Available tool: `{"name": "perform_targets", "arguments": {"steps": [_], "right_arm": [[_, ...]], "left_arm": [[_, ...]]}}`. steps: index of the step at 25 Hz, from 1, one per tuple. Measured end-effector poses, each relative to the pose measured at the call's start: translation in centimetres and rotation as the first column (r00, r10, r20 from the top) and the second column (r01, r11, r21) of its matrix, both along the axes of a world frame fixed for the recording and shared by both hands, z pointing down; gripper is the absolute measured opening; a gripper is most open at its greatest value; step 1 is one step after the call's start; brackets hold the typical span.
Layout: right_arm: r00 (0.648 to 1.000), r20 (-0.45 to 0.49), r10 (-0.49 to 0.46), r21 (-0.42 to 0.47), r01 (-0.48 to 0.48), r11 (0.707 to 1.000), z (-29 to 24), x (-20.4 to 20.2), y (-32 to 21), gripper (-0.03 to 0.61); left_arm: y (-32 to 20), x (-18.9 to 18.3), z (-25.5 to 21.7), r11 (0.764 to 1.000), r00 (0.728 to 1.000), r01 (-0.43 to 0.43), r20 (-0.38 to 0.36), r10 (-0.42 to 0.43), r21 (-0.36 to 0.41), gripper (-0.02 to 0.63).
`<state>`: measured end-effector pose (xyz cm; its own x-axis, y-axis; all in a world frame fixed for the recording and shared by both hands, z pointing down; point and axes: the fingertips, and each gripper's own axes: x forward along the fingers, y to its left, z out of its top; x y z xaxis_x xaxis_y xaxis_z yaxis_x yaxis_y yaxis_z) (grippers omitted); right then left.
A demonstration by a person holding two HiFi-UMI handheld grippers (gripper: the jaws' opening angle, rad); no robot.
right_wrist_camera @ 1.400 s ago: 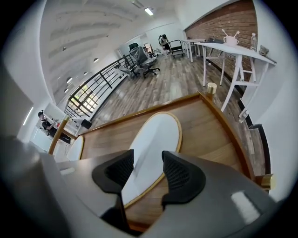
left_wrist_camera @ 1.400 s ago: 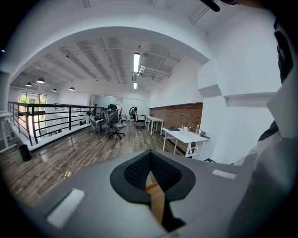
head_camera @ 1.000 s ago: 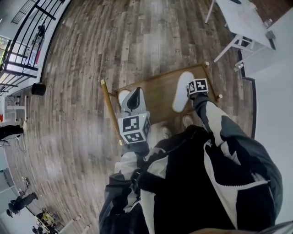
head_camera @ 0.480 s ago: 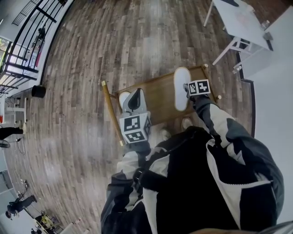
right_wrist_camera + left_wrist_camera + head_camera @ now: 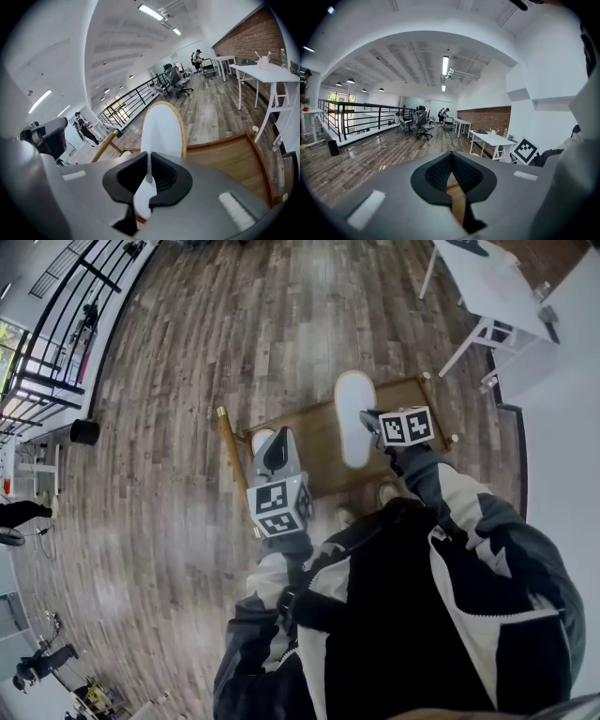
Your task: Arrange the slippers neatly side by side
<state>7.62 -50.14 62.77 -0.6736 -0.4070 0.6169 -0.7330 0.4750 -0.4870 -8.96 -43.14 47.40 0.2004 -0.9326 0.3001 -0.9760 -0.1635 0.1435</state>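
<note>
Plank floor (image 5: 187, 381) all around you, with the wooden rack (image 5: 314, 442) at your feet. The white slipper (image 5: 353, 418) hangs over the rack's far rail, its edge pinched in your right gripper (image 5: 371, 418), jaws clamped narrow on it. The second slipper (image 5: 255, 440) lies at the rack's left end, mostly hidden under your left gripper (image 5: 277, 439), jaws together, nothing between them.

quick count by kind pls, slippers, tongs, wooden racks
slippers: 2 (held slipper, other slipper)
tongs: 2 (left tongs, right tongs)
wooden rack: 1
total: 5
</note>
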Motion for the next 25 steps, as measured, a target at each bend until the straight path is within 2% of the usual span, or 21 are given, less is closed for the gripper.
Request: {"name": "perform_targets", "arguments": {"steps": [4,10,18,25], "right_arm": [[0.997,0.003,-0.077,0.017,0.077,0.997,-1.1,-2.7,1.4,0.027],[0.987,-0.038,-0.157,0.013,0.157,0.988,0.4,-5.8,3.0,0.027],[0.963,-0.126,-0.237,-0.057,0.232,0.971,5.8,-9.8,4.0,0.028],[0.946,-0.201,-0.254,-0.131,0.231,0.964,11.0,-12.9,3.9,0.028]], "left_arm": [[0.6,-0.9,-0.2,1.0,1.0,0.021,0.003,-0.021,0.012,0.012],[2.4,-2.0,-0.6,0.999,0.999,0.047,0.018,-0.048,0.027,0.012],[4.0,-3.2,-0.7,0.997,0.997,0.072,0.033,-0.073,0.023,0.012],[5.1,-4.0,-0.5,0.997,0.996,0.067,0.057,-0.068,0.026,0.012]]}}
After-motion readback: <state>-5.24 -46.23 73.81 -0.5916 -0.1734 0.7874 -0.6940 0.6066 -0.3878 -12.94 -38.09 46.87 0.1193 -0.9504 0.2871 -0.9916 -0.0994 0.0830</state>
